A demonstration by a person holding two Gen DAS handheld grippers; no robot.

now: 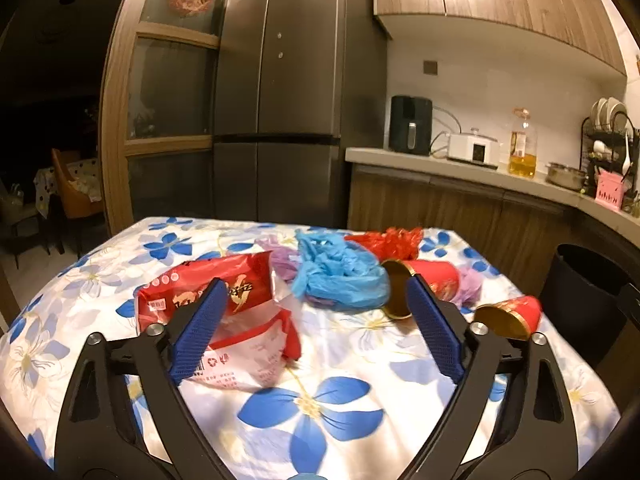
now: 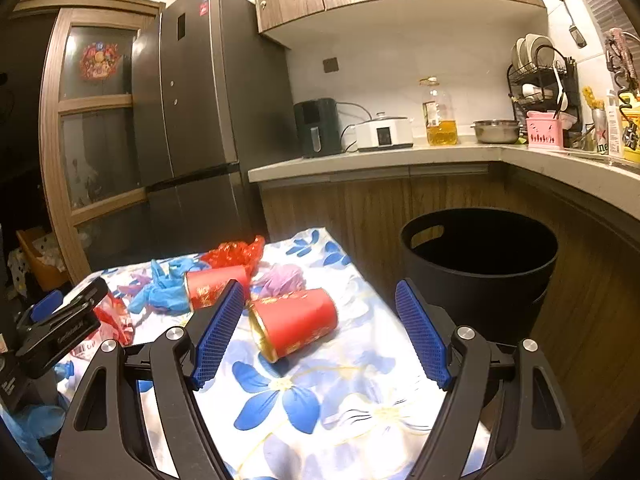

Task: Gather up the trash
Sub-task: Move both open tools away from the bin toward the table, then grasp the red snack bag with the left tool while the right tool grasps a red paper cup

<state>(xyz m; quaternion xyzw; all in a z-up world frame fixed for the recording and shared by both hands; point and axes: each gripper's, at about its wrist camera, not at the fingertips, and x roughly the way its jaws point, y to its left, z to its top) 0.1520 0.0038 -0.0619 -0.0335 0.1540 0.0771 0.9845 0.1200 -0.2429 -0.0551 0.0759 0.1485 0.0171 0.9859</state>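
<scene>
Trash lies on a table with a blue-flower cloth. A red snack wrapper lies at the left, a crumpled blue plastic bag in the middle, a red plastic bag behind it, and purple plastic beside it. Two red paper cups lie on their sides, the far one and the near one. My left gripper is open and empty, above the cloth by the wrapper. My right gripper is open and empty, just short of the near cup. The far cup lies behind it.
A black trash bin stands on the floor right of the table, also in the left wrist view. A kitchen counter with appliances runs behind it. A dark fridge stands behind the table. The left gripper shows at the left.
</scene>
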